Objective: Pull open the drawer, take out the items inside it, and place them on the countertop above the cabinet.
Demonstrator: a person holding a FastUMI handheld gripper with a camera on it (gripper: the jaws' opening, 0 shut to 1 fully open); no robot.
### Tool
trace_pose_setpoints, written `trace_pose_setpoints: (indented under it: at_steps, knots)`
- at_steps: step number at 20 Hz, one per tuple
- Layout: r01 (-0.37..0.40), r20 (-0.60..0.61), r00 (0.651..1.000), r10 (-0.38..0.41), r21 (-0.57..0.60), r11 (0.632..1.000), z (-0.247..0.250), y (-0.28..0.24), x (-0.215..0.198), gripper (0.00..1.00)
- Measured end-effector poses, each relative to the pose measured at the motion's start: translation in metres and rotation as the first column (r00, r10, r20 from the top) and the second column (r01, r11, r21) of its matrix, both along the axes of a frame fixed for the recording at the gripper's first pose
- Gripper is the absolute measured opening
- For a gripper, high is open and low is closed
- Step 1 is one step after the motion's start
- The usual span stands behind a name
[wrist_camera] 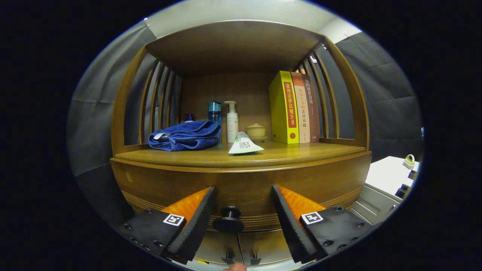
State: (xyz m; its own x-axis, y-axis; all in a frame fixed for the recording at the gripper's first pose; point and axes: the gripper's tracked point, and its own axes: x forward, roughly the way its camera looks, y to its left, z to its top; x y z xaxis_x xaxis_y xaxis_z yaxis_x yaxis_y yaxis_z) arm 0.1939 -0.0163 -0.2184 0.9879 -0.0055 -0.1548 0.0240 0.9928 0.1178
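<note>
While the gripper [244, 210] hangs with its 2 fingers spread either side of the drawer knob [228, 220], centre them, clamp squarely, then pull straight.

- The wooden drawer [241, 188] is shut, its front flush under the countertop [301, 152].
- Its dark round knob [228, 218] sits between your gripper [244, 195] fingers, which stand apart, untouching.
</note>
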Motion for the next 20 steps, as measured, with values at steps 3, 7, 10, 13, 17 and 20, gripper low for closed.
trace_pose_setpoints:
  at_steps: [3,7,10,13,17,20]
  knots:
    - [0.008,0.01,1.0,-0.008,0.011,1.0,-0.001,0.0,-0.002,0.98]
    - [-0.006,0.003,1.0,0.006,-0.017,1.0,0.006,0.004,-0.01,0.98]
    - [0.028,0.034,0.999,-0.027,-0.033,0.999,0.031,0.001,-0.04,0.98]
    - [0.029,0.053,0.998,-0.026,-0.056,0.998,0.058,0.007,-0.08,0.98]
    - [-0.006,0.1,0.995,0.012,-0.058,0.998,0.109,0.023,-0.109,0.98]
    - [-0.022,0.176,0.984,0.041,-0.109,0.994,0.167,0.026,-0.118,0.97]
